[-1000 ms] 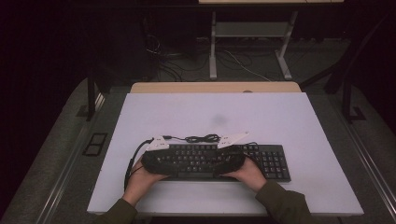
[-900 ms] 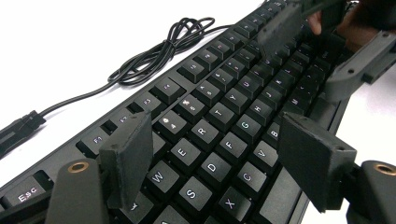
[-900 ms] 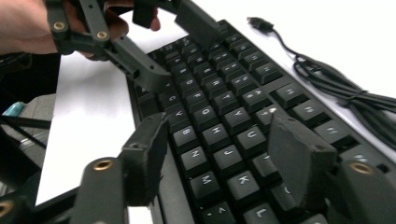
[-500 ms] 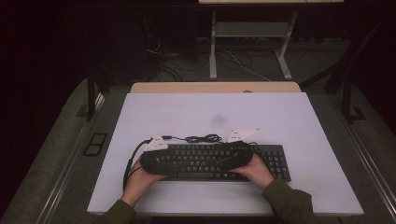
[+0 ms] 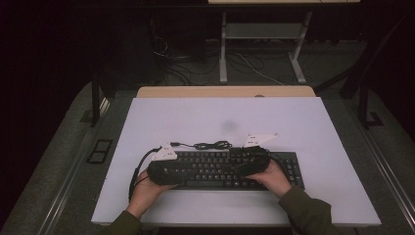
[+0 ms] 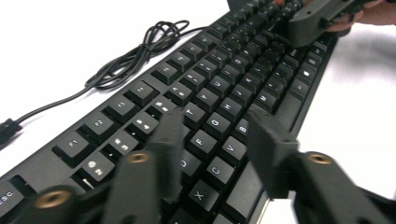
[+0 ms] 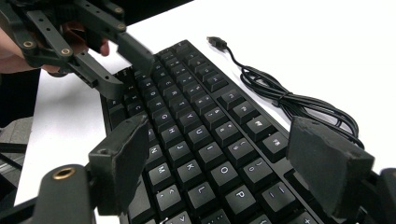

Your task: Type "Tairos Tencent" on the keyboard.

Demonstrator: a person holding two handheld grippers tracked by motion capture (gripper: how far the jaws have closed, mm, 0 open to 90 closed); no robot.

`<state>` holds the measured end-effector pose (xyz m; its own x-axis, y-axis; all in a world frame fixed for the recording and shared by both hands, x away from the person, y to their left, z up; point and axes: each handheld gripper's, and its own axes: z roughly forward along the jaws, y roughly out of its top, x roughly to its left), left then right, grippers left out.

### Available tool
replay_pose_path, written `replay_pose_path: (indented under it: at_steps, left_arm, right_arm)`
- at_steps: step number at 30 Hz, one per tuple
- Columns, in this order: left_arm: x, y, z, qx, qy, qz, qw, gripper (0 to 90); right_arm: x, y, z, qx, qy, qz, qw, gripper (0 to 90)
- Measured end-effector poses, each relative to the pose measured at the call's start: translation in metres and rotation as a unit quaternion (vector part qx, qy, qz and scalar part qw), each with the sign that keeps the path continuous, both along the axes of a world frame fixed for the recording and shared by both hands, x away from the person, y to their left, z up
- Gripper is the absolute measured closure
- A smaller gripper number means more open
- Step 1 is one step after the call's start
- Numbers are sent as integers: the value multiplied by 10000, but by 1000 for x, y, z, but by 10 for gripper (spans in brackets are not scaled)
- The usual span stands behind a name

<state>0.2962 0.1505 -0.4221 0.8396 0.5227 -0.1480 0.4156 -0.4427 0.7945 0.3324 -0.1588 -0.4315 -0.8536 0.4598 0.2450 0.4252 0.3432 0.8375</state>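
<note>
A black keyboard point(image 5: 215, 180) lies near the front of the white table point(image 5: 220, 117), its black cable point(image 5: 210, 145) coiled behind it. My left gripper point(image 5: 172, 171) hovers over the keyboard's left end, pointing right. In the left gripper view its jaws point(image 6: 215, 119) hang just above the letter keys point(image 6: 224, 79). They have just been closing, with nothing gripped between them. My right gripper point(image 5: 252, 165) faces it from the right. Its wide jaws point(image 7: 222, 140) have just been opening over the keys point(image 7: 196, 116), empty. The left gripper point(image 7: 128, 70) is open beyond them.
The cable's plug point(image 7: 215, 42) rests on the table behind the keyboard. A wooden strip point(image 5: 225, 91) borders the table's far edge. Beyond it are desk legs point(image 5: 222, 54) and loose floor cables in the dark. Bare white tabletop stretches behind and to both sides.
My right hand and its gripper have shifted slightly to the right along the keyboard. The left hand has stayed where it was.
</note>
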Motion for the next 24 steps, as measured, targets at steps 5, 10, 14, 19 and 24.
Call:
replay_pose_path:
  at_steps: [5,10,14,19,24]
  left_arm:
    - [-1,-1,0,34,91,-177,9998,793]
    - [0,-2,-3,104,204,-299,9993,892]
    - [1,-4,-5,217,239,-332,9989,893]
    - [2,-5,-8,297,259,-313,9987,893]
    - [2,-5,-10,338,297,-304,9985,893]
  right_arm:
    - [0,0,-1,0,10,5,10000,208]
    - [1,-1,-1,-4,10,-5,10000,208]
    - [0,0,-1,2,14,-9,10000,208]
    - [0,0,-1,-13,20,-3,10000,208]
    - [0,0,-1,-9,26,-7,10000,208]
